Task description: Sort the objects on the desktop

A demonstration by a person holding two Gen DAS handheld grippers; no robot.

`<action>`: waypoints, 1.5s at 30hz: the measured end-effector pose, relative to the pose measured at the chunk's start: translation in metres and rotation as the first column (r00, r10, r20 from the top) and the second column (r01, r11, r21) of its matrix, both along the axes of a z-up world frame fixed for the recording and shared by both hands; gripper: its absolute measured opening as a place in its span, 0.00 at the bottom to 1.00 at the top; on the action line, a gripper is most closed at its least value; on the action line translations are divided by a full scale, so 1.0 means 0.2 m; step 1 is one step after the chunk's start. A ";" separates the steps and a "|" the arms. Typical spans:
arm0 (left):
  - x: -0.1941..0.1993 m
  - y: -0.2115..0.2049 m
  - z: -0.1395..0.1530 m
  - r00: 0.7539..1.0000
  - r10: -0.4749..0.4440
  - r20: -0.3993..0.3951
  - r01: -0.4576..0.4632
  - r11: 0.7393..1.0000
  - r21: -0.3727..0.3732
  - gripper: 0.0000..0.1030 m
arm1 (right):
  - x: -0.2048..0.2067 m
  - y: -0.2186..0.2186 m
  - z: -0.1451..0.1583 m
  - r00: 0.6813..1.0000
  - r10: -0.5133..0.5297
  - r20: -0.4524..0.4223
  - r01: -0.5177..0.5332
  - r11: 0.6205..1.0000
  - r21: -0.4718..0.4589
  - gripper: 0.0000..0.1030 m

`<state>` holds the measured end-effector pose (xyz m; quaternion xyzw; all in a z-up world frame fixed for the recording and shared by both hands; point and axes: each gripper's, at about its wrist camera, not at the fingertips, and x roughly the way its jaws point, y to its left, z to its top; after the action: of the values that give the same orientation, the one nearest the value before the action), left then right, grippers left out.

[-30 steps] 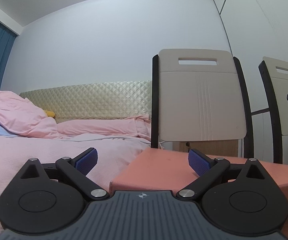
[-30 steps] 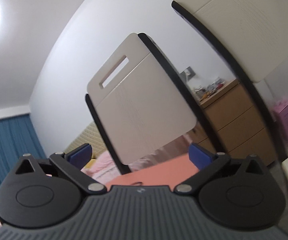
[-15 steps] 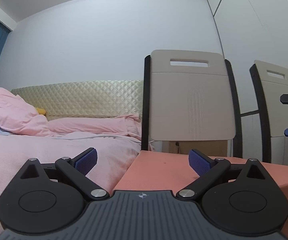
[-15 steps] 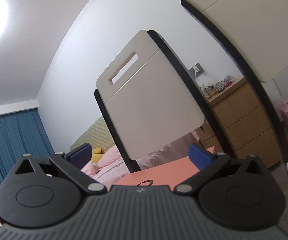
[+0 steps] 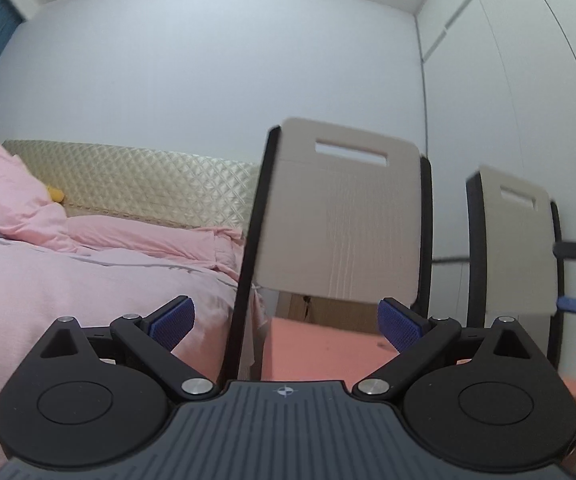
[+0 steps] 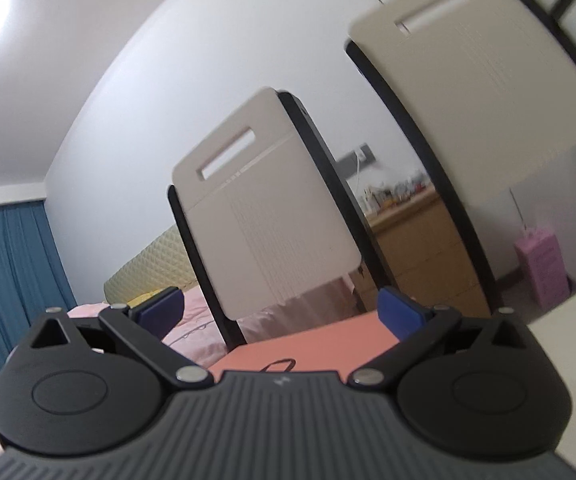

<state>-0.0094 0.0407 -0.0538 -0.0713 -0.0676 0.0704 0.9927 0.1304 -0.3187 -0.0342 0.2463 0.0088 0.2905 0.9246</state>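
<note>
The left gripper (image 5: 285, 322) is held up with its two blue-padded fingers (image 5: 169, 322) spread wide and nothing between them. Straight ahead, past the gap, stands a beige panel-backed chair with a black frame and a slot handle (image 5: 340, 220); a second chair of the same make (image 5: 518, 240) stands beyond the right finger. Just below the fingertips lies the salmon-pink flat tabletop (image 5: 320, 348), reaching in from the right. Off beyond the left finger is a bed with pink bedding (image 5: 87, 272) against a quilted cream headboard (image 5: 139, 180). At the far right edge of this view the tips of the other gripper poke in.

The right gripper (image 6: 279, 312) is tilted upward, its fingers (image 6: 400, 314) likewise parted wide and empty. Between and above them rises the first chair (image 6: 263, 220), the second chair (image 6: 476, 64) looming large above the right finger. The salmon-pink tabletop (image 6: 328, 344) sits just under the fingertips, and a thin dark loop-shaped item (image 6: 277, 365) lies on it right at the gripper's body, too small to identify. Beyond the right finger are a wooden dresser (image 6: 416, 248) and a pink box (image 6: 542, 264); a blue curtain (image 6: 7, 272) hangs beyond the left.
</note>
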 end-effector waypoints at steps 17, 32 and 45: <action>0.10 0.11 -0.01 0.913 -0.281 -0.297 0.205 0.943 -0.261 0.96 | -0.06 0.03 -0.15 0.938 0.008 -0.347 -0.045 0.994 -0.098 1.00; 0.22 0.15 -0.02 0.888 -0.315 -0.334 0.190 0.915 -0.356 0.83 | 0.04 0.01 -0.22 0.866 0.033 -0.499 -0.042 0.999 -0.007 0.65; 0.29 0.07 0.10 0.895 -0.276 -0.350 0.187 0.945 -0.267 0.83 | 0.11 0.00 -0.12 0.903 0.002 -0.429 0.004 1.000 0.013 0.65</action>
<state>0.0485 0.0547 -0.0329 -0.1765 0.1450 -0.0291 0.9731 0.1519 -0.3191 -0.0584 0.3103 0.2097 0.2288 0.8986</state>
